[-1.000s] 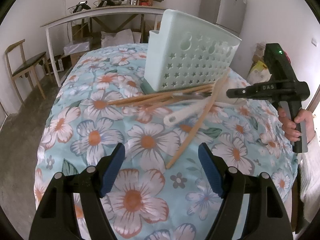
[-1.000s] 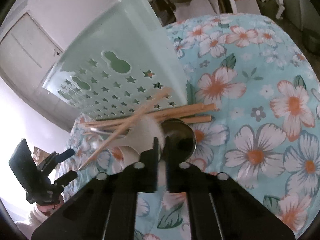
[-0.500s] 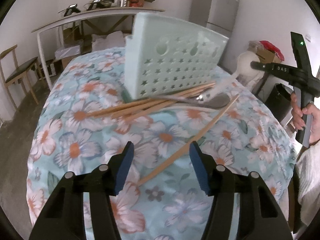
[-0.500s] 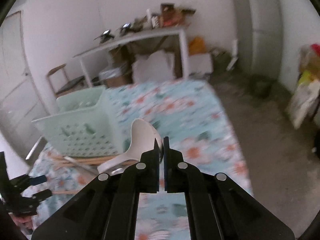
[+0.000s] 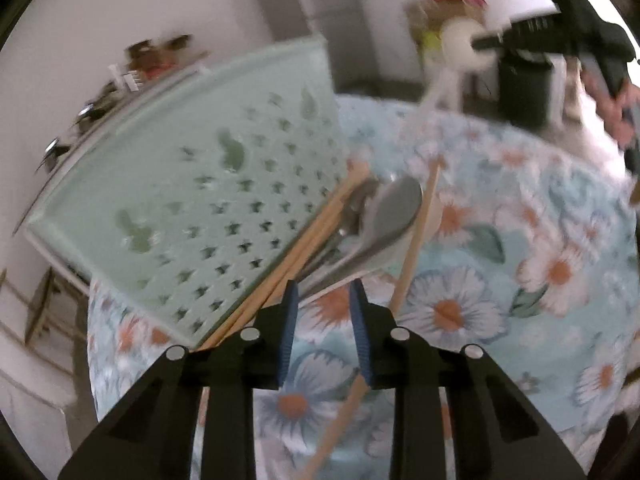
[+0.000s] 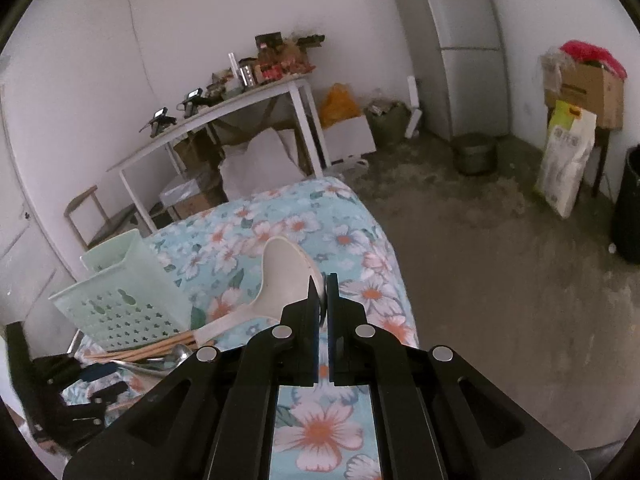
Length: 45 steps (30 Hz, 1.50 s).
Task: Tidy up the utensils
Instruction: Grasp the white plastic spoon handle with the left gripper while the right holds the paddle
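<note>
A pale green star-punched basket [image 5: 192,216] stands on the floral table; it also shows in the right wrist view [image 6: 120,312]. Wooden chopsticks [image 5: 304,248] and metal spoons [image 5: 388,216] lie piled against its base. My left gripper [image 5: 322,300] is open, its fingers narrowed around the spoon handles without touching them. One chopstick [image 5: 412,252] lies apart to the right. My right gripper [image 6: 322,286] is shut on the bowl rim of a white ladle [image 6: 280,276], held above the table; it appears blurred in the left wrist view [image 5: 460,40].
The floral tablecloth [image 6: 328,428] ends at a right edge over concrete floor. A white side table with clutter [image 6: 240,104], a grey fridge [image 6: 460,40], a cardboard box [image 6: 588,84] and a black bin [image 6: 628,208] stand around the room.
My left gripper moved in close to the utensil pile beside the basket and its fingers narrowed. My right gripper lifted the white ladle off the pile and raised it.
</note>
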{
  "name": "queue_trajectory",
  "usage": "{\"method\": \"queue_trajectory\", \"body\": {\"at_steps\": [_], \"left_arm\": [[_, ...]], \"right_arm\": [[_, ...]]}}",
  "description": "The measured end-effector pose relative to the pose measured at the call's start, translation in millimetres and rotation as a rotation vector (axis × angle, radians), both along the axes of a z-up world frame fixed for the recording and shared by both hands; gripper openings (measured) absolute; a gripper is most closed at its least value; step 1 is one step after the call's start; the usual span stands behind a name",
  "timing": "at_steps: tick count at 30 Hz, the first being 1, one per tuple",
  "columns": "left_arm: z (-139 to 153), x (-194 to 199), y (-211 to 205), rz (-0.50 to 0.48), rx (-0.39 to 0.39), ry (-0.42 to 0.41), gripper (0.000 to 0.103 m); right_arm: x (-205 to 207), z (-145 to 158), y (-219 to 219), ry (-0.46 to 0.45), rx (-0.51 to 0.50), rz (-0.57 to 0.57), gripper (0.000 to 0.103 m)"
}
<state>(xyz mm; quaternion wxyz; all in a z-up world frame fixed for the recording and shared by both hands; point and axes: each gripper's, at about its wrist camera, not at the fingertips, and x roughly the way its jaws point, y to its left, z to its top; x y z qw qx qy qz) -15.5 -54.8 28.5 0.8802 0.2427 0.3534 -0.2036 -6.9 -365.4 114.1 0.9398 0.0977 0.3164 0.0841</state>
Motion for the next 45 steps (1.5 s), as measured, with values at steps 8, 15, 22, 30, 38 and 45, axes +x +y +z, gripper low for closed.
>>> {"method": "queue_trajectory", "body": {"at_steps": [8, 15, 22, 30, 38, 45], "left_arm": [[-8, 6, -39, -0.213, 0.158, 0.029, 0.026], [-15, -11, -56, -0.324, 0.300, -0.010, 0.021], [-17, -11, -30, -0.280, 0.320, 0.005, 0.022], [-17, 5, -34, -0.269, 0.179, 0.043, 0.021], [-30, 9, -65, -0.270, 0.249, -0.087, 0.021], [-20, 0, -63, -0.214, 0.181, -0.150, 0.006]], "right_arm": [[7, -13, 4, 0.059, 0.042, 0.031, 0.001], [1, -13, 4, 0.055, 0.064, 0.050, 0.002], [0, -14, 8, 0.066, 0.065, 0.071, 0.002], [-1, -12, 15, 0.058, 0.048, 0.095, 0.002], [-3, -8, 8, 0.047, 0.074, 0.091, 0.003], [-6, -4, 3, 0.037, 0.087, 0.087, 0.003]]}}
